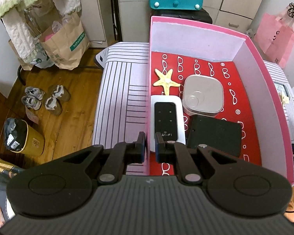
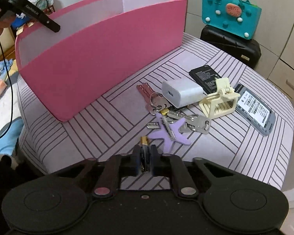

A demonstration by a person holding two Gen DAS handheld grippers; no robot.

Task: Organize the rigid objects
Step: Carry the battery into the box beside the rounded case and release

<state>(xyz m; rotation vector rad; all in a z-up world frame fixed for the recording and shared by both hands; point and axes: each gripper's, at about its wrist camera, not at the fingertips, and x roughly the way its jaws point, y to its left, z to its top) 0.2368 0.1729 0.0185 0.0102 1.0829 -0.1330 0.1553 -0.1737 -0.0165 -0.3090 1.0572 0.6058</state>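
Left wrist view: the left gripper (image 1: 150, 146) is held pinched on the near-left wall of the pink box (image 1: 268, 82), one finger outside and one inside, jaws pressed together on the thin wall, judged to steady the box while it is filled. Already sorted onto the red patterned floor of the box: a white Wi-Fi router (image 1: 165, 120) against the left wall, a yellow starfish (image 1: 166, 82) behind it, a square silver tin (image 1: 202, 96) mid-floor, a black flat case (image 1: 214, 135) near the front. The box is seen resting on a striped cushion (image 1: 119, 98). Right wrist view: the right gripper (image 2: 145, 159) is lowered to the cushion's near edge, jaws closed onto an AA battery (image 2: 144, 152), which is pinched lengthwise between the pads; judged the pick step, box next. The battery is black with a gold cap, small, rigid, cylindrical, likely to roll if released badly. Unsorted items are left clustered mid-cushion, right of the box: key bunch (image 2: 156, 101), white charger (image 2: 181, 93), purple starfish (image 2: 171, 133), cream plastic holder (image 2: 219, 101), black battery pack (image 2: 205, 76), grey device (image 2: 254, 110) toward the right edge.
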